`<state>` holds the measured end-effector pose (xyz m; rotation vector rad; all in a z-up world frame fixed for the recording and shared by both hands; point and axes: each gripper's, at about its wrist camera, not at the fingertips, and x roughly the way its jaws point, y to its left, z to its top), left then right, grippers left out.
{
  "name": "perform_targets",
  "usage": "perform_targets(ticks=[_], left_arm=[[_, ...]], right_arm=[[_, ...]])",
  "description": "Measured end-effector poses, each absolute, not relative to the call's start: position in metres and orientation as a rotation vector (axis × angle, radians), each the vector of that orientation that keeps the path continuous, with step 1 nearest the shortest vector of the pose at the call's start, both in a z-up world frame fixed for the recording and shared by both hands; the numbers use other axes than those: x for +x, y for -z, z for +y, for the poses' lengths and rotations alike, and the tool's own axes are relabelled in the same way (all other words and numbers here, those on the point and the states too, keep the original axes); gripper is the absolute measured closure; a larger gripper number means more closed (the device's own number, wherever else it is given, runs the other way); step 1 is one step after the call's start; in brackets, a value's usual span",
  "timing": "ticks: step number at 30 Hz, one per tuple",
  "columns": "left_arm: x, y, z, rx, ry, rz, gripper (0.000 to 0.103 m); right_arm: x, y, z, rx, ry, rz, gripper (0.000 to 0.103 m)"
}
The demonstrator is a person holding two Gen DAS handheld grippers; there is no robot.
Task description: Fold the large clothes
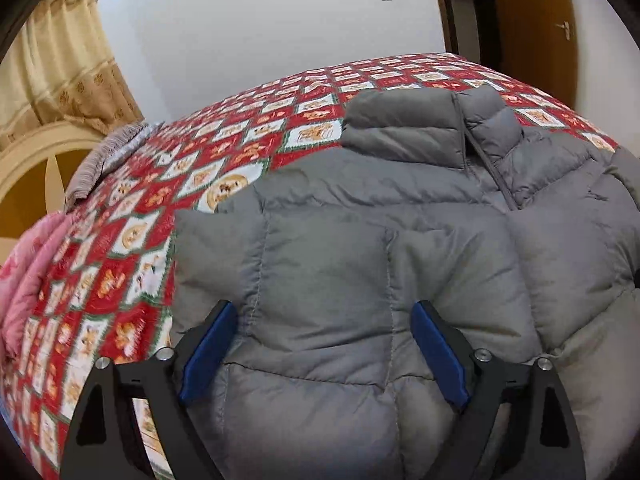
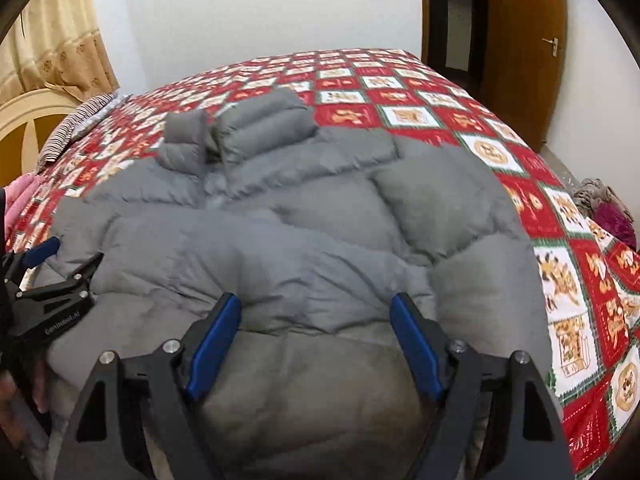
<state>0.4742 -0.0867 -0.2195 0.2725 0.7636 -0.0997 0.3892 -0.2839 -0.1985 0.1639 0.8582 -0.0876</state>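
A grey puffer jacket (image 1: 360, 248) lies spread on the bed, its collar at the far end and its zipper running down the right part; it also shows in the right wrist view (image 2: 280, 232). My left gripper (image 1: 324, 312) is open, its blue pads on either side of the jacket's near left part, just over the fabric. My right gripper (image 2: 316, 304) is open over the near right part of the jacket. The left gripper (image 2: 60, 256) also shows at the left edge of the right wrist view.
The bed carries a red, white and green patterned quilt (image 1: 132, 240). A pink cloth (image 1: 28, 276) and a striped cloth (image 1: 104, 152) lie at its left edge. A cream headboard (image 1: 36, 160), curtain, white wall and brown door (image 2: 520, 60) surround it. Clothes (image 2: 608, 208) lie right of the bed.
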Motion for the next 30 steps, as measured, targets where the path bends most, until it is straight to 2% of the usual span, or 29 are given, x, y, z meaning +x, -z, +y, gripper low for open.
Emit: perform_targets(ticks=[7, 30], left_arm=[[0.477, 0.228, -0.08, 0.203, 0.112, 0.8, 0.001], [0.485, 0.238, -0.081, 0.207, 0.115, 0.845, 0.001]], right_arm=[[0.375, 0.216, -0.29, 0.155, 0.088, 0.85, 0.022], [0.383, 0.225, -0.277, 0.07, 0.158, 0.879, 0.016]])
